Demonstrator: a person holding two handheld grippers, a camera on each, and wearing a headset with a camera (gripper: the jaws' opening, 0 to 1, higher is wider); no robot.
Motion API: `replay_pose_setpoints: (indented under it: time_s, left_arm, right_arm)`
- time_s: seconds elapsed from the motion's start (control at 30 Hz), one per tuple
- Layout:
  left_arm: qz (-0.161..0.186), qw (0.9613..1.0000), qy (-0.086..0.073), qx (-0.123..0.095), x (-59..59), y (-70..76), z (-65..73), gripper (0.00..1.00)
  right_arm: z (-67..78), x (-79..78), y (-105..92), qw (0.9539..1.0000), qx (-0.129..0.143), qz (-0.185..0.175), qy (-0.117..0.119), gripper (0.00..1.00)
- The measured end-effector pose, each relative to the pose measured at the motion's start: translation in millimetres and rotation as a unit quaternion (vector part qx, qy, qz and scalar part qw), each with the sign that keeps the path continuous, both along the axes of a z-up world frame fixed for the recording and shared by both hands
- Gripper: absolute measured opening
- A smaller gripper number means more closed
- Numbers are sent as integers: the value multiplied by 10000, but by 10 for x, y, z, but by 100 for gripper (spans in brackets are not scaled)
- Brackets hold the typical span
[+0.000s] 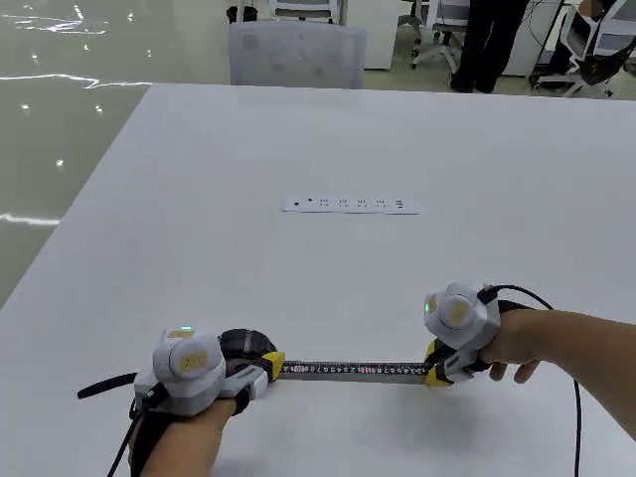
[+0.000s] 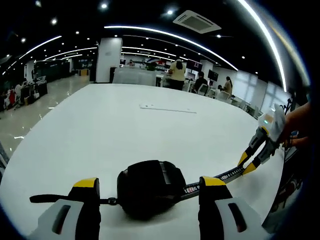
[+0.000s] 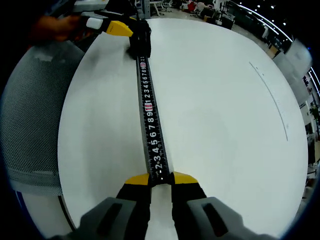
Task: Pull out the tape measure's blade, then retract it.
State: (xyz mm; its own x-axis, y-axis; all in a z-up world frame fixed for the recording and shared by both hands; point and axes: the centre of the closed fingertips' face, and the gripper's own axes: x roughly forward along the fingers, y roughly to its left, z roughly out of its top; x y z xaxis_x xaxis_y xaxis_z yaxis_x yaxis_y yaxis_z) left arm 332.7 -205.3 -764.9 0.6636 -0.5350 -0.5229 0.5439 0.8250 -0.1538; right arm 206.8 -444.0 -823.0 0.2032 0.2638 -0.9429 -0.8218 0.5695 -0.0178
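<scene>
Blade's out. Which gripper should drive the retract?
Right. The right gripper is shut on the tip of the blade, so it can likely walk it back toward the tape measure case. The left gripper has open jaws flanking the case, better suited to steadying it.

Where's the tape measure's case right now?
In the head view the case sits lower left, near the table's front edge, between the left gripper's jaws; its blade runs right to the right gripper.
</scene>
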Motion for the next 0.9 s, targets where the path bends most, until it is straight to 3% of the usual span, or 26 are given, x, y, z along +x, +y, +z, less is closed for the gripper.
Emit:
replay_pose_setpoints:
  time_s: [0.1,0.17,0.33,0.4,0.5,0.6,0.9]
  left_arm:
    - [-55,9997,-132,210,34,-43,-24,77]
    - [-30,9997,-123,220,44,-64,-34,77]
    - [79,9993,-36,368,55,-64,-108,74]
    - [103,9989,91,443,45,-52,-183,72]
    - [142,9989,118,423,53,-42,-201,69]
    - [164,9987,247,414,43,-49,-216,62]
    - [118,9980,342,518,35,-47,-217,60]
  right_arm:
    - [-13,5,-7,10000,-24,39,6,14]
    - [-6,4,4,10000,-52,37,19,14]
    - [-13,5,5,9998,-132,119,62,14]
    - [-8,2,3,9998,-150,127,79,14]
    - [-7,-2,-1,9998,-148,115,101,14]
    - [-16,1,-10,9998,-108,106,112,14]
    - [-7,8,-9,9996,-127,137,226,13]
